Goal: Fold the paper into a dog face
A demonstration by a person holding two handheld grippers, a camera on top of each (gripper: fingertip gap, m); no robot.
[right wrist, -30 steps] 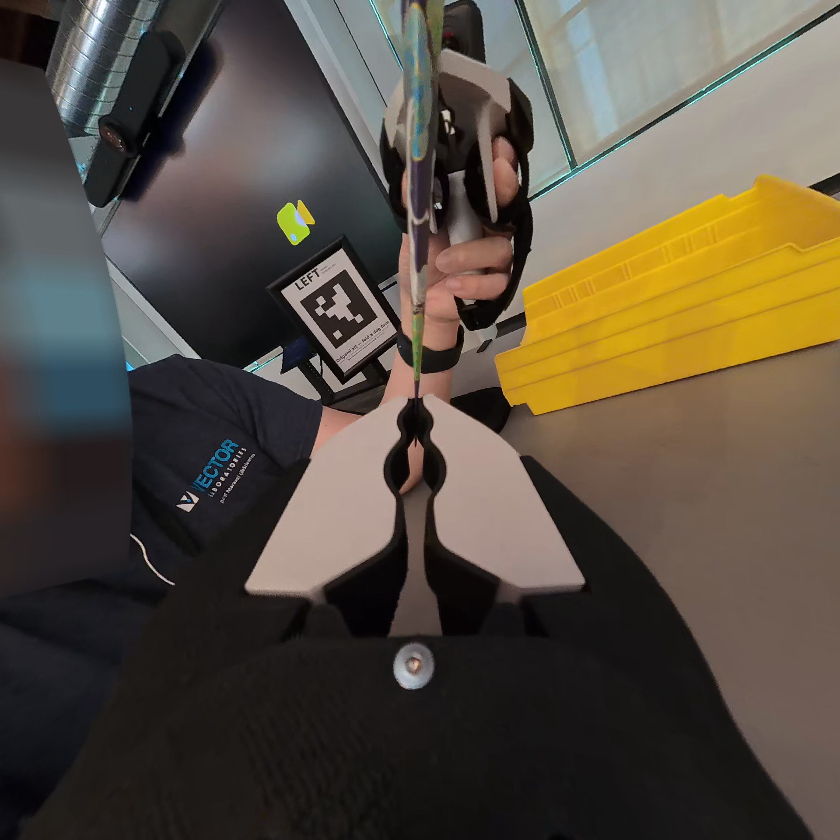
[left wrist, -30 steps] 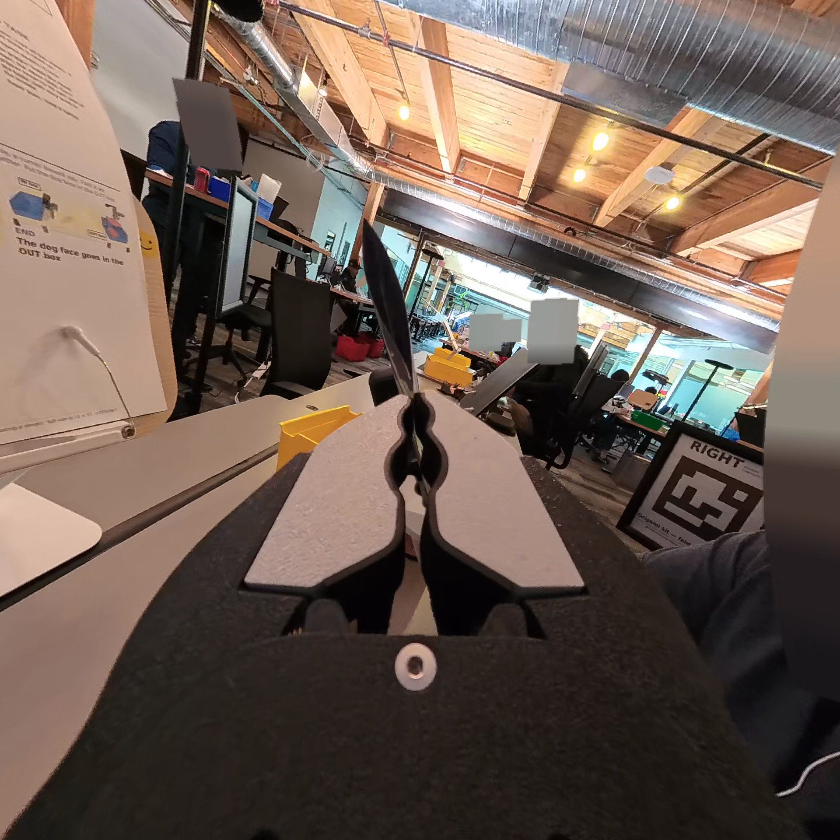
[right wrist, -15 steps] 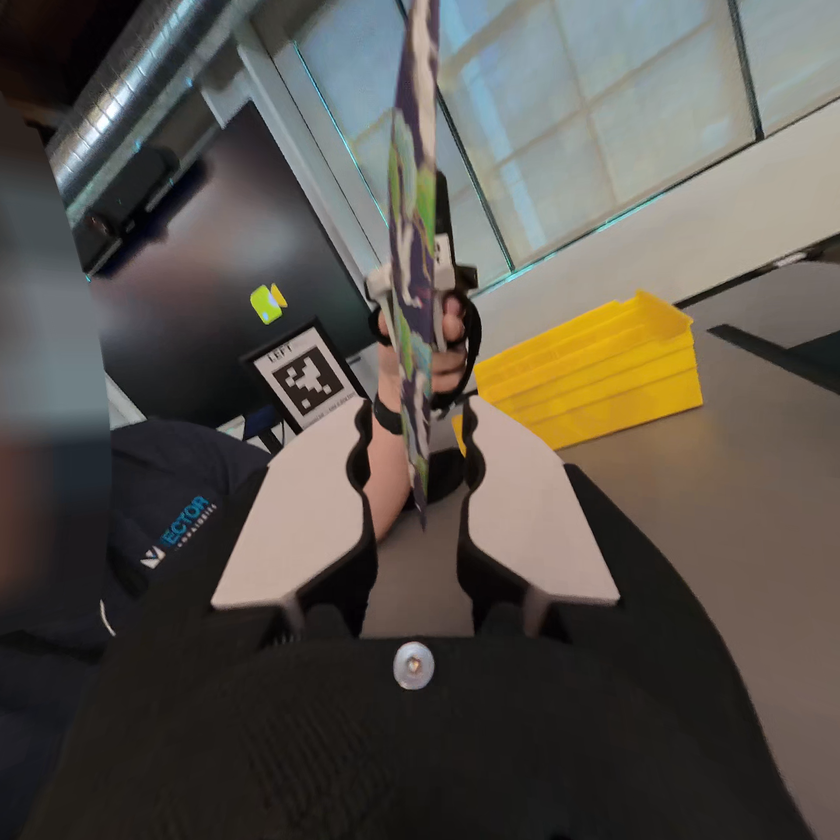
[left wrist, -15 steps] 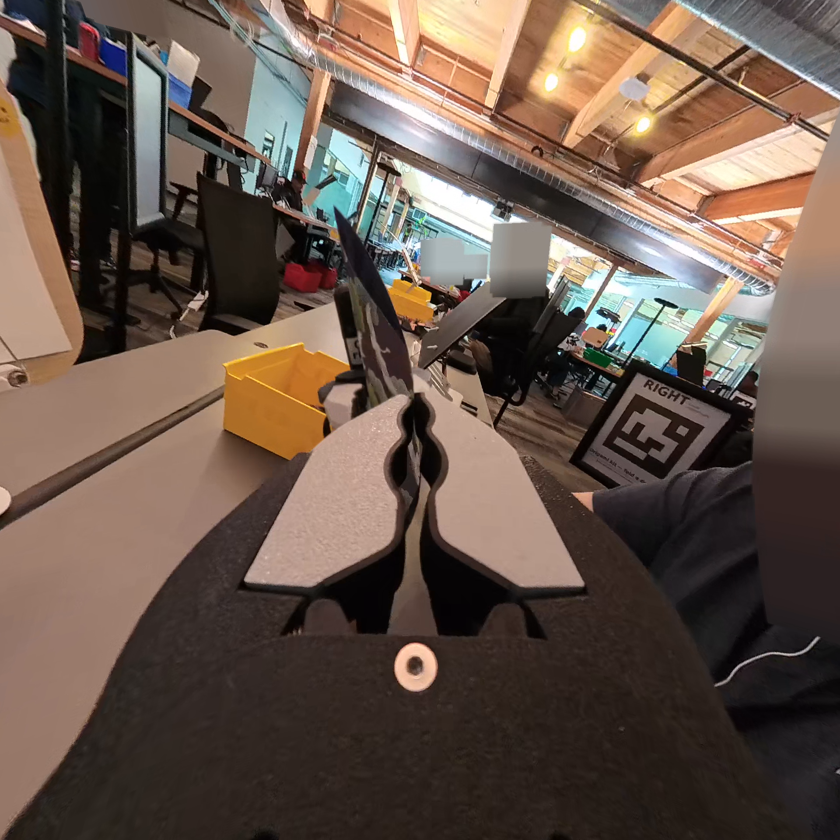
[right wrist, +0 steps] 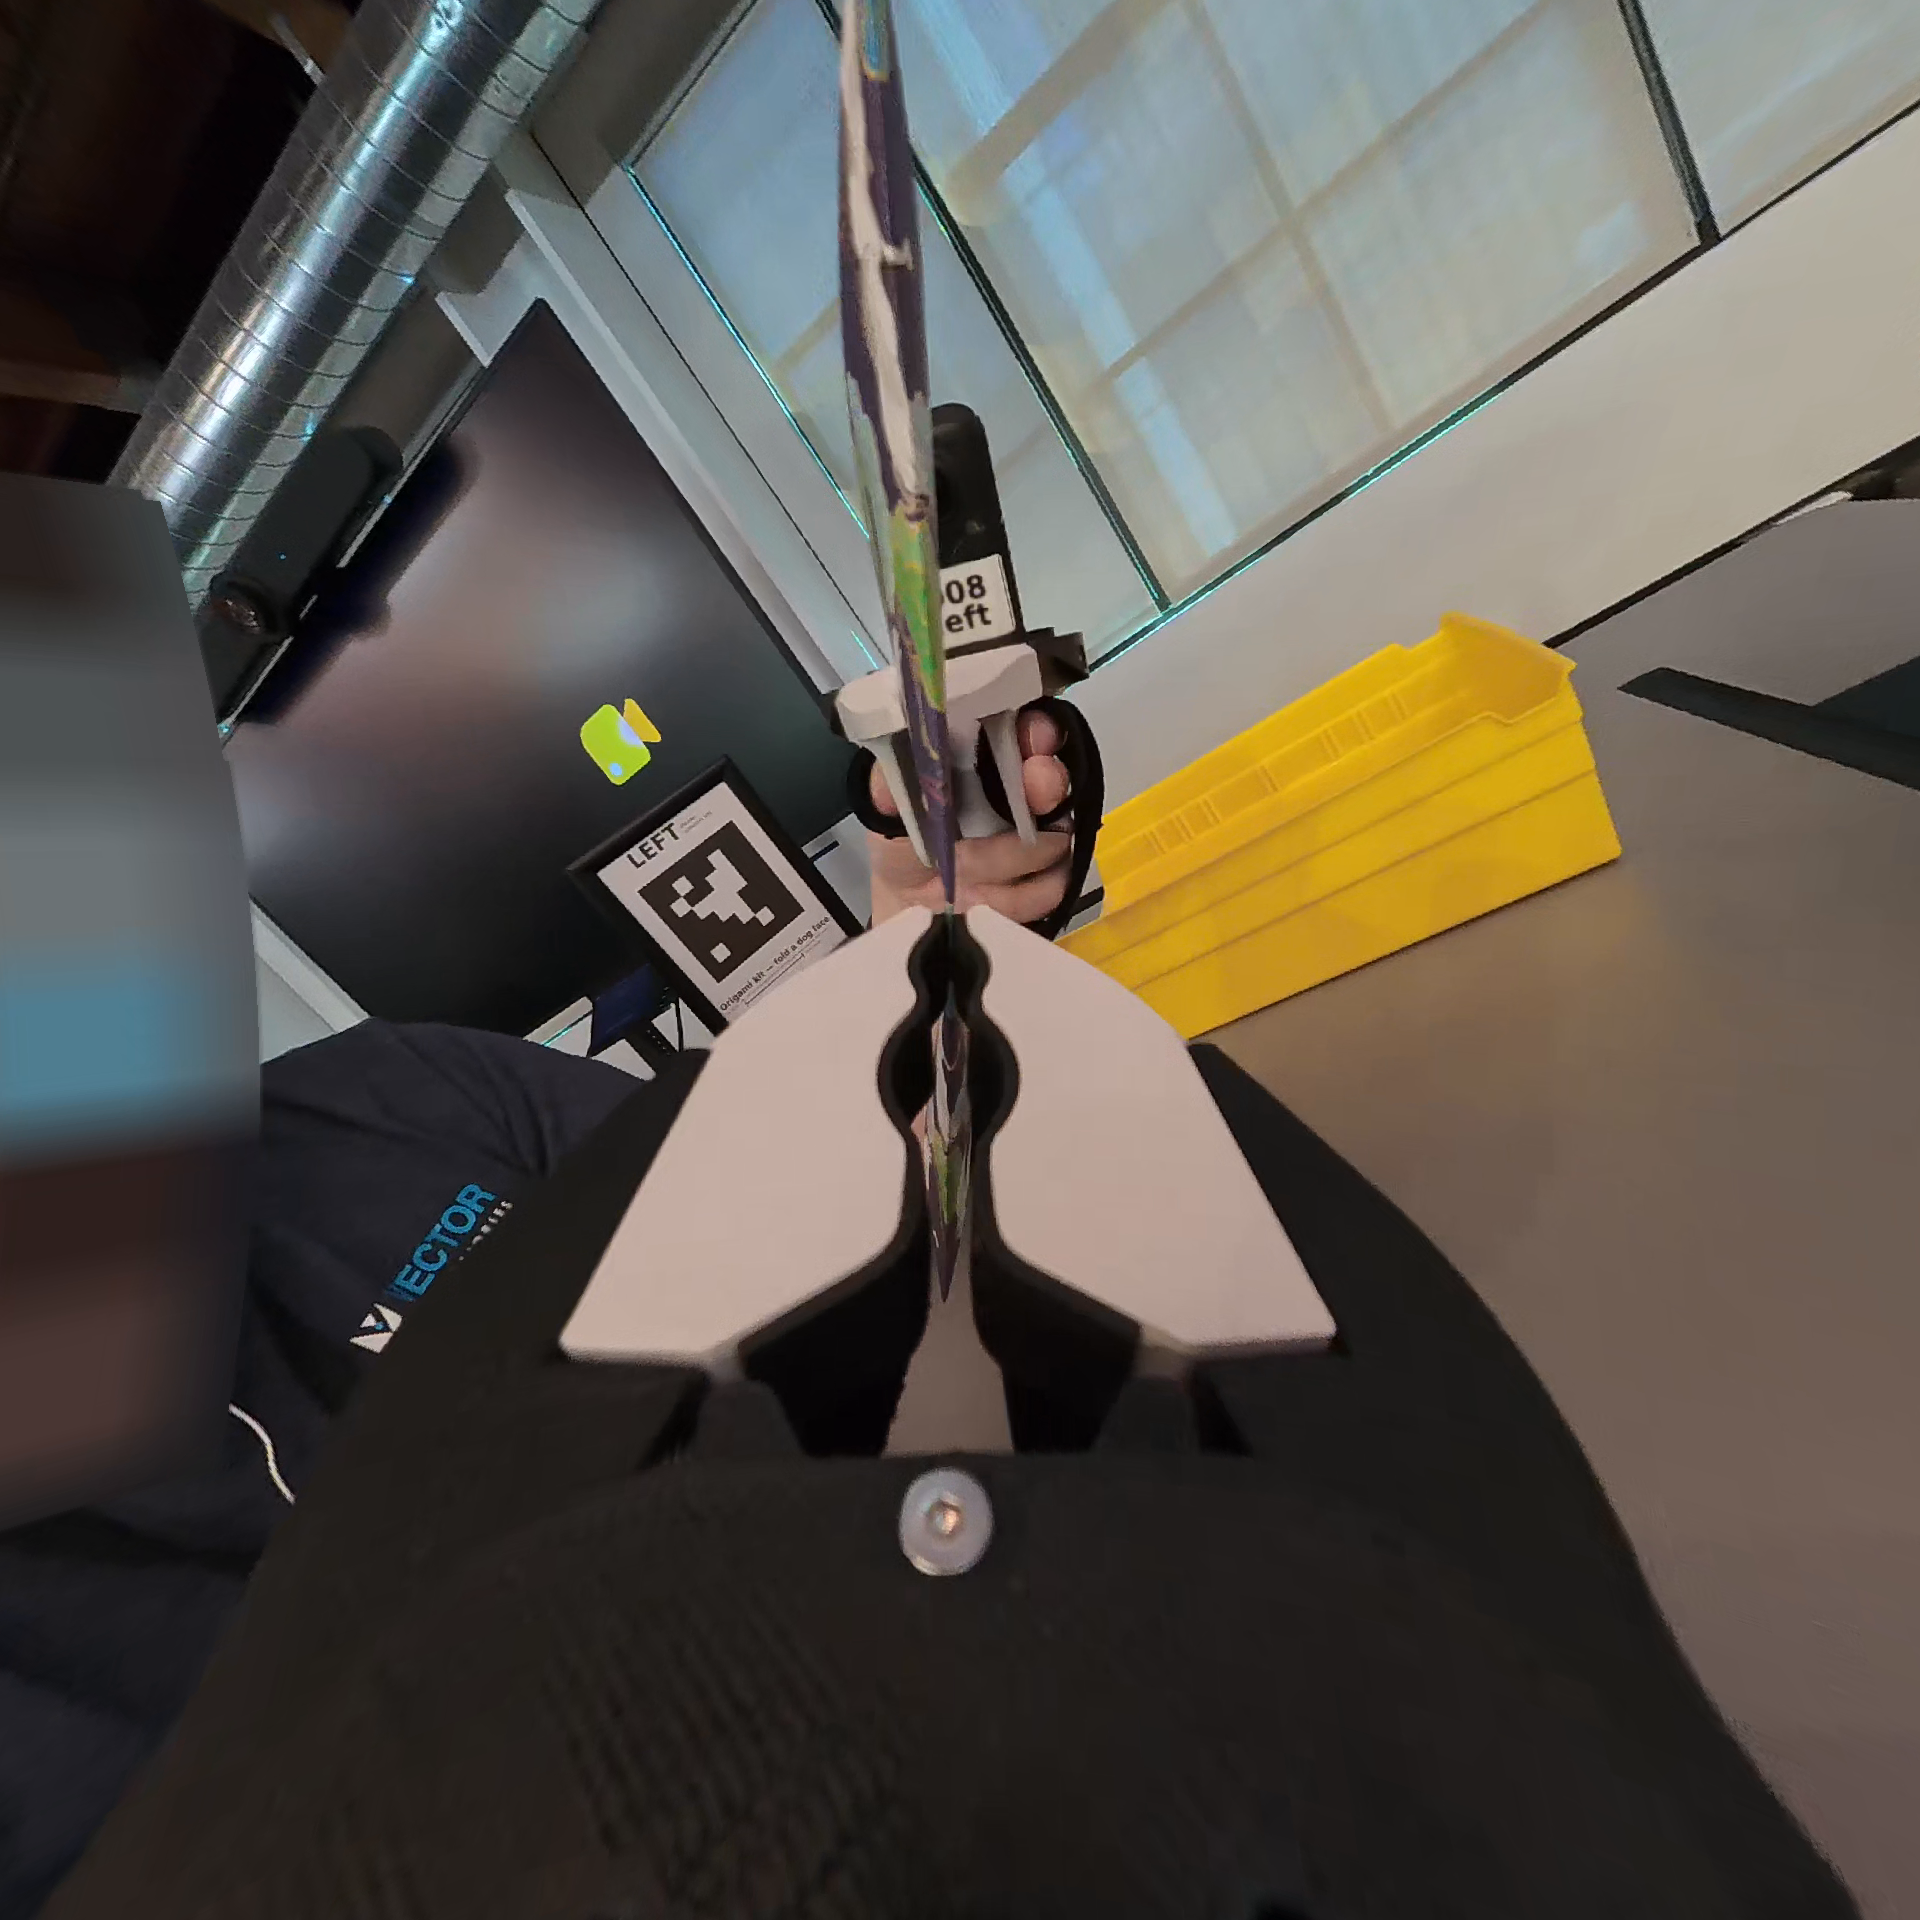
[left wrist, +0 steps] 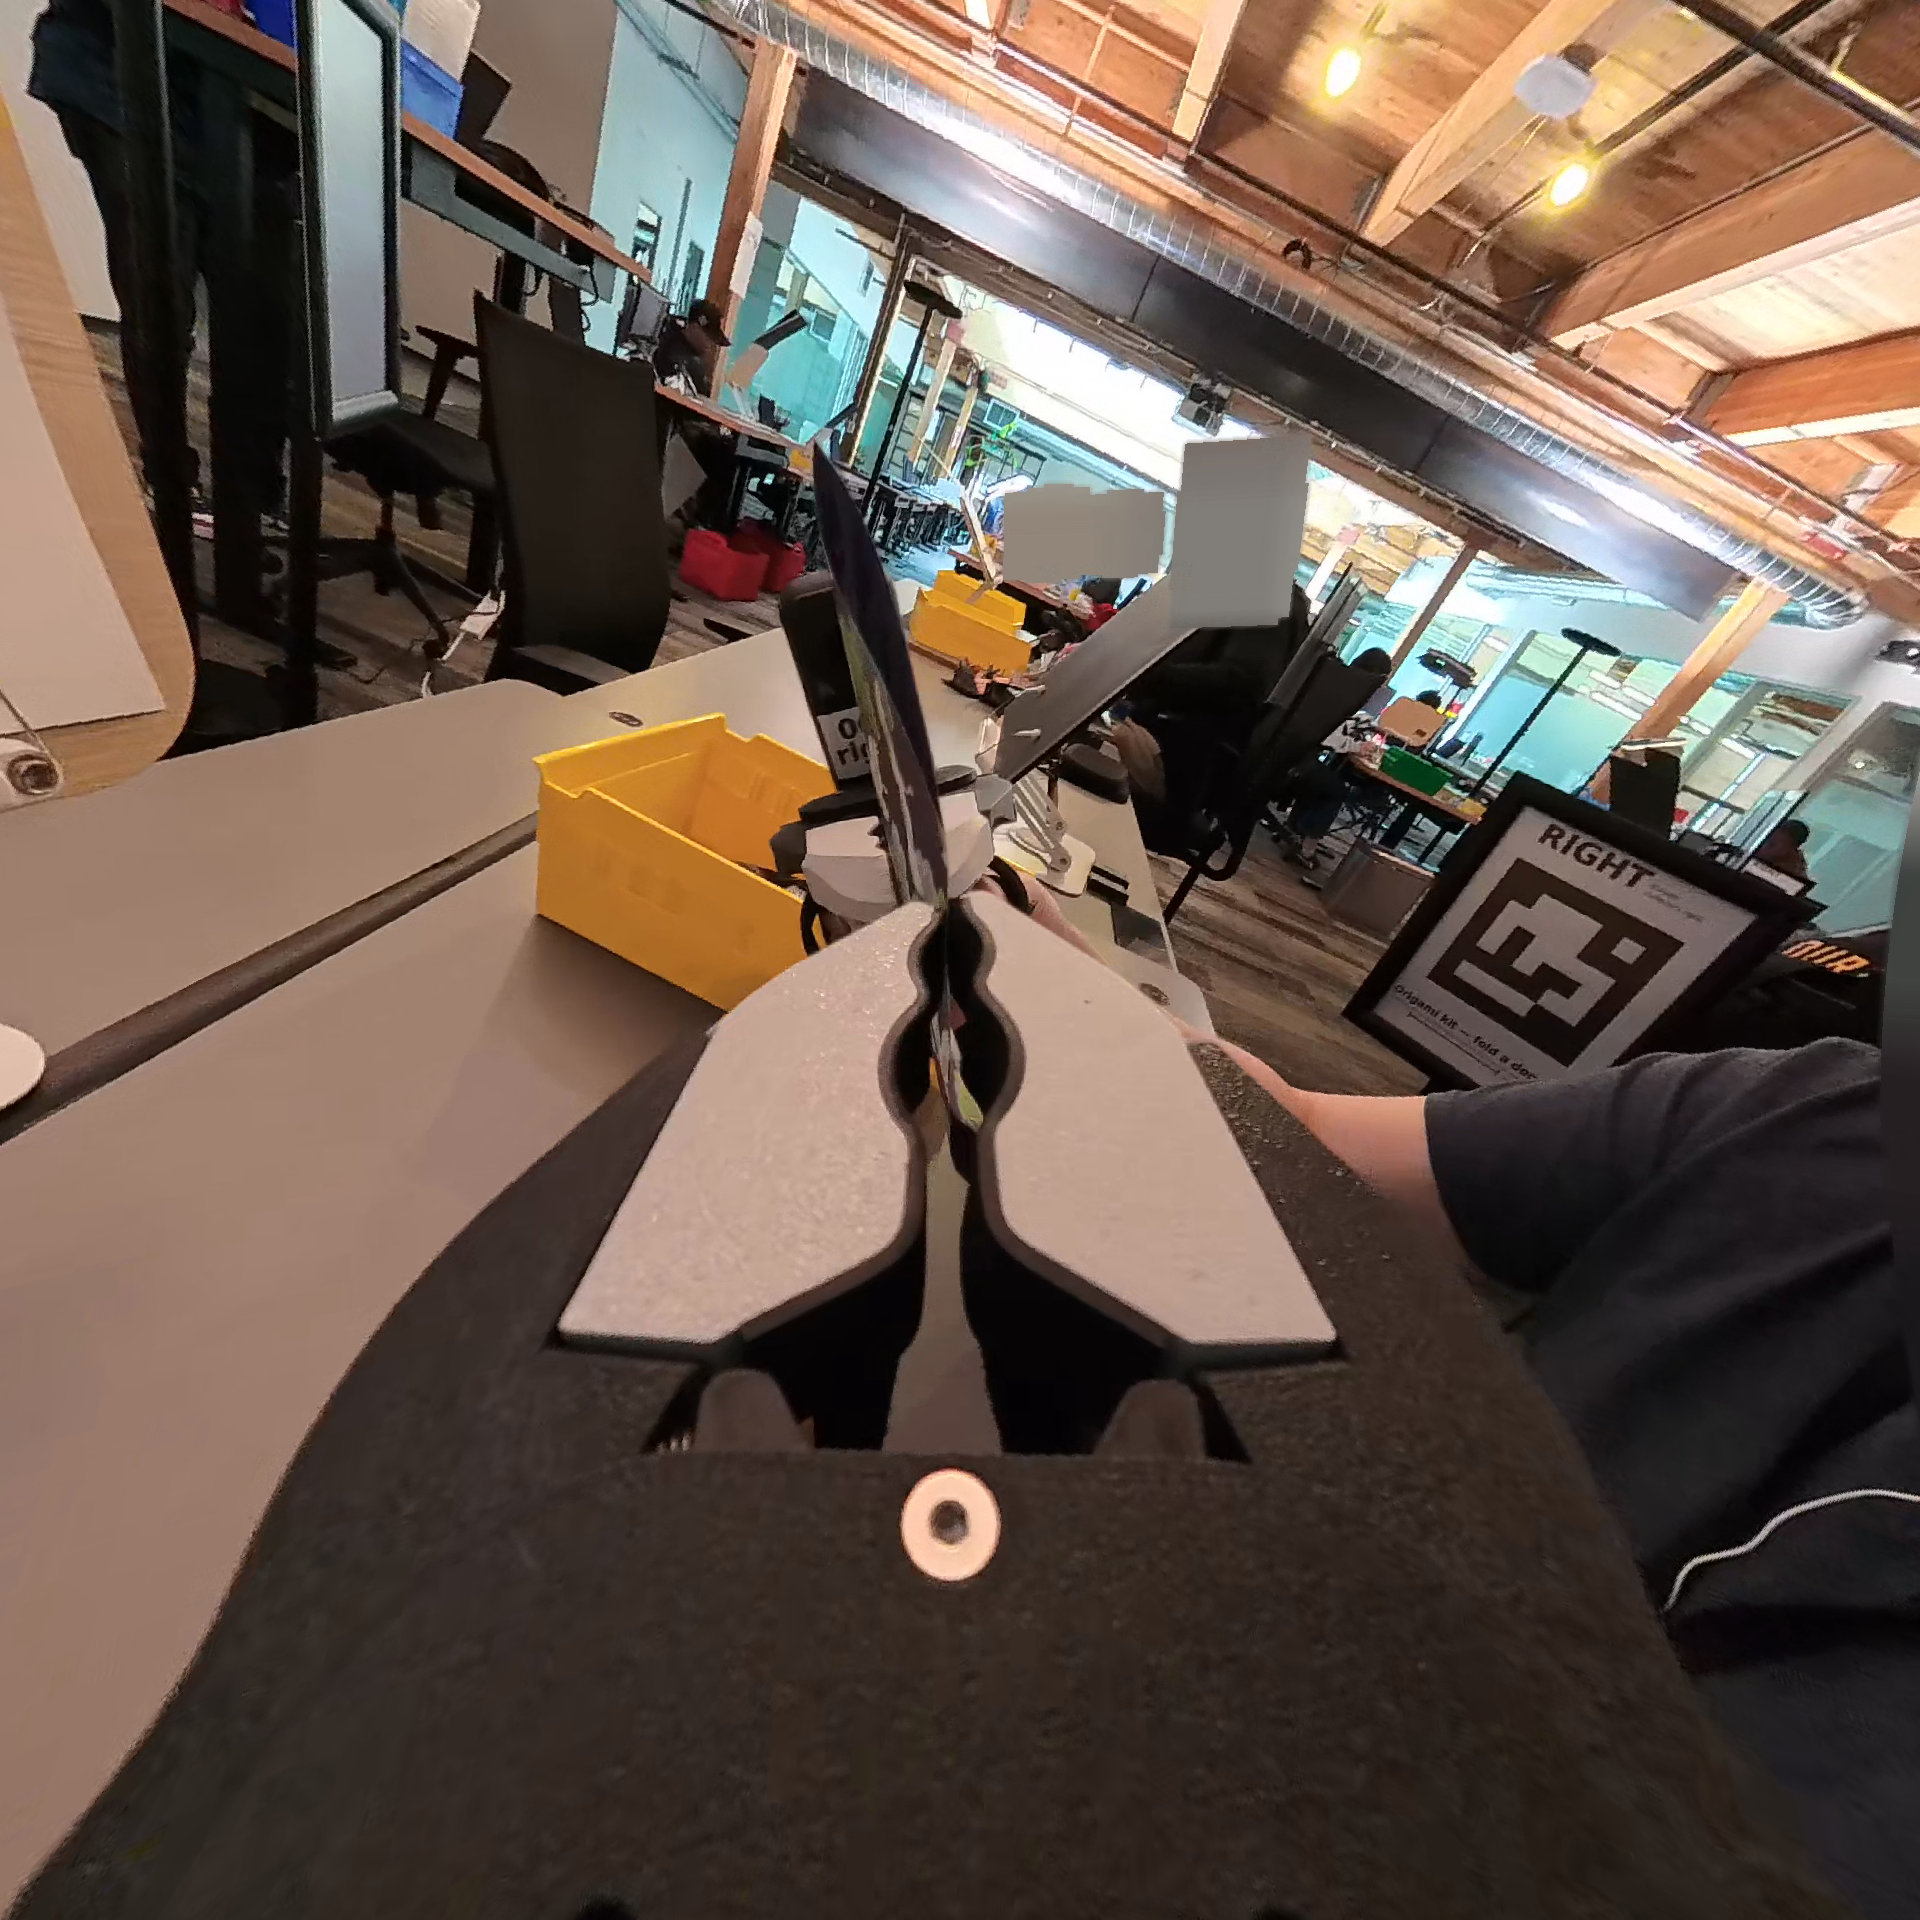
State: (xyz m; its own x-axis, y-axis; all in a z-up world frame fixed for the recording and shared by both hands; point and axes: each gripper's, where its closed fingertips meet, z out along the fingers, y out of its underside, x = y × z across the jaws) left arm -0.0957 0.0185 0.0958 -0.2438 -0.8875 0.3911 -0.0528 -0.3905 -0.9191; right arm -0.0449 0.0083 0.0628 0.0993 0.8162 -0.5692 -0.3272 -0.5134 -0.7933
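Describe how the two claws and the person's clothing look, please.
Each claw, left and right, has two flat light-grey fingers with wavy black inner edges on a black textured body, with a silver screw in the middle. The person wears a dark navy short-sleeved shirt with thin white piping.

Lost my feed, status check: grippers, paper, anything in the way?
Left gripper shut on paper. Right gripper shut on it too. Paper held edge-on, off the table. Nothing in the way.
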